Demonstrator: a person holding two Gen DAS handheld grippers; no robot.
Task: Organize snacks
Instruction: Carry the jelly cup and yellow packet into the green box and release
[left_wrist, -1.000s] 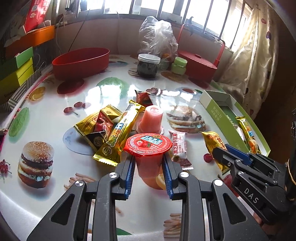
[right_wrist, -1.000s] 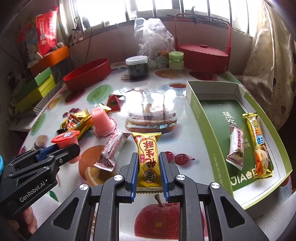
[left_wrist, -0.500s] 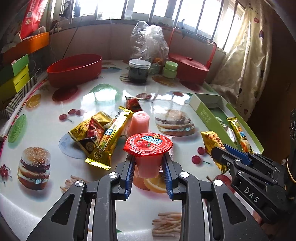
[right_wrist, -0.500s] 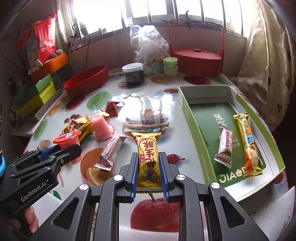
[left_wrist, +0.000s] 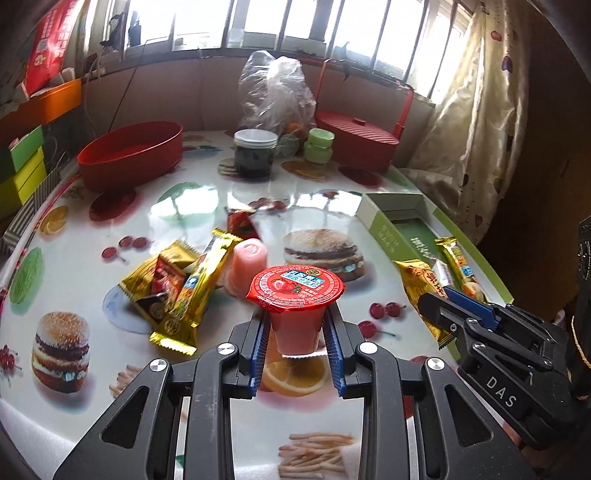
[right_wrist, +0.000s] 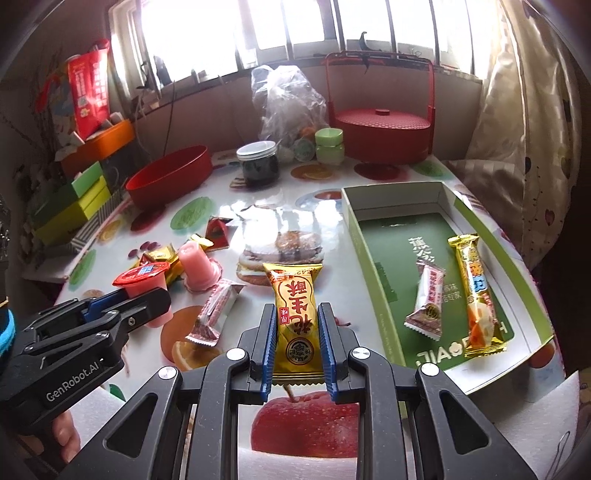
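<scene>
Gold packet (right_wrist: 296, 320) clamped in my right gripper (right_wrist: 297, 334), jelly cup (left_wrist: 296, 301) pinched in my left gripper (left_wrist: 296, 345), I carry both level toward the green box (right_wrist: 382, 284) at two o'clock, clearing its rim before letting go.

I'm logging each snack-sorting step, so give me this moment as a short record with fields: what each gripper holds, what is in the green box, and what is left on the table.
left gripper: shut on the jelly cup with red lid, lifted off the table
right gripper: shut on the gold snack packet
green box: open, holds a white-pink wrapped bar and a long yellow bar
table: pile of gold and red packets, an upturned pink jelly cup, one more wrapped bar
</scene>
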